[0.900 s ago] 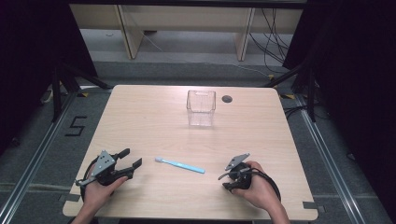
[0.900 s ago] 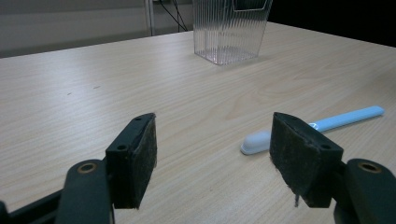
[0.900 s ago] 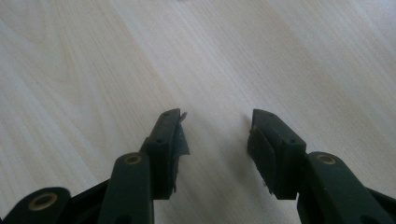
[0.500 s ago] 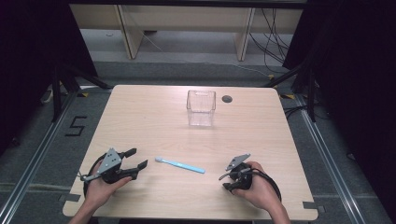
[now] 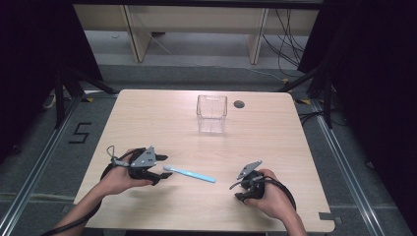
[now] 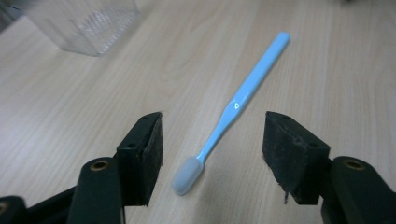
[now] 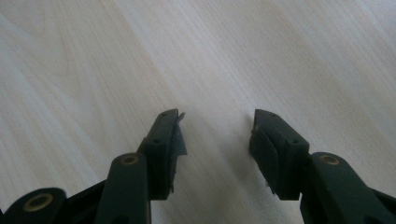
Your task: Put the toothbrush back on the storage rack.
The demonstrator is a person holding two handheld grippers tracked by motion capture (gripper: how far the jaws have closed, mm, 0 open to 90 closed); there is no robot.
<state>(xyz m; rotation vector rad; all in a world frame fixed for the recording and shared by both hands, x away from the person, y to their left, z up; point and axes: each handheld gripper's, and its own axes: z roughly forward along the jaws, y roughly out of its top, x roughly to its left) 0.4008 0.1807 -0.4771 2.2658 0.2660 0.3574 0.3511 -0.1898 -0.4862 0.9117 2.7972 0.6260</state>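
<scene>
Straddling the toothbrush (image 6: 233, 109) head, left tool (image 6: 212, 149) apart, seemingly untouching, right tool (image 7: 217, 140) apart.

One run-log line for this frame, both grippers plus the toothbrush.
left gripper: open, astride head of light blue plastic toothbrush | right gripper: open, empty | clear plastic square cup: upright

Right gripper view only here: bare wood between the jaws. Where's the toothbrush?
Observer: The toothbrush lies flat to the left of the right claw, apart from it, handle end nearer.
Operator: Left side on it?
Observer: The left claw is open, with the brush head between its jaws, untouched.
Operator: Anything else out there?
Observer: A clear container stands upright at the far middle of the table.
</scene>
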